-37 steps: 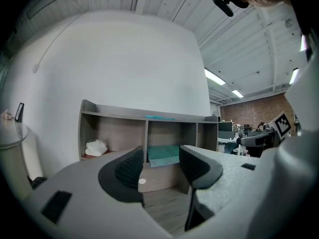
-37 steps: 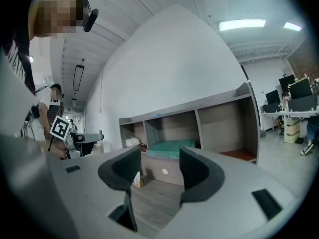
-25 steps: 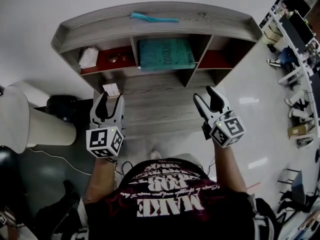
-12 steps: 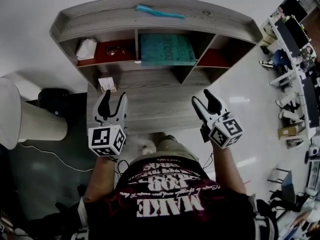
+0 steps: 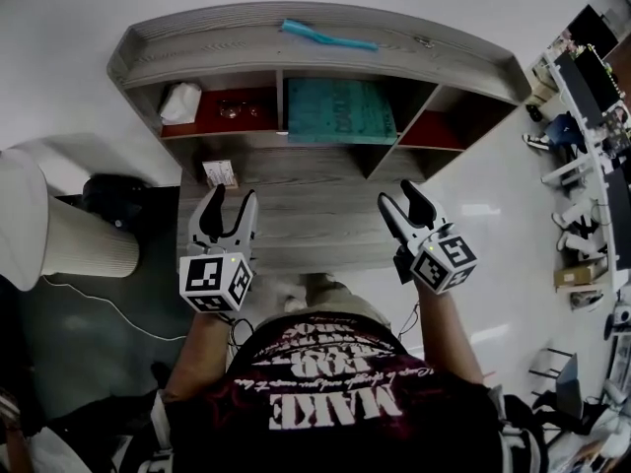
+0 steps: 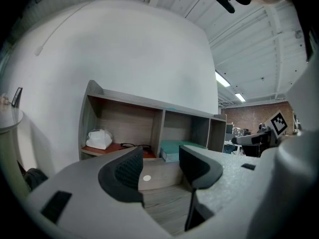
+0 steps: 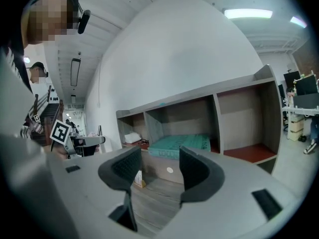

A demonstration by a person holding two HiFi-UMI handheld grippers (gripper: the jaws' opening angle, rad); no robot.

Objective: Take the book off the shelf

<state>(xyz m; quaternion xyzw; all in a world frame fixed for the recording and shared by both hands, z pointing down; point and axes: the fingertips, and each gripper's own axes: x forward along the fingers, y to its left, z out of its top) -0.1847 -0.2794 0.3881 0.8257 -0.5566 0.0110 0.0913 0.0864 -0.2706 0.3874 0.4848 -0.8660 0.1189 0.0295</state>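
A teal book (image 5: 338, 111) lies flat in the middle compartment of the grey wooden shelf (image 5: 315, 52); it also shows in the left gripper view (image 6: 180, 147) and the right gripper view (image 7: 180, 144). My left gripper (image 5: 229, 208) hovers over the desk surface, well short of the shelf, open with nothing between its jaws (image 6: 158, 166). My right gripper (image 5: 399, 203) hangs at the same distance on the right, also open and empty (image 7: 158, 166). Both point toward the shelf.
A teal strip (image 5: 328, 35) lies on the shelf top. The left compartment holds a white crumpled object (image 5: 179, 102) and glasses (image 5: 235, 111). A small card box (image 5: 220, 173) stands on the desk (image 5: 315, 205). A white cylinder (image 5: 59, 235) stands at left; office desks at right.
The view has shifted slightly, so the shelf sits a little further right in frame. Both grippers hold about the same pose, jaws unchanged.
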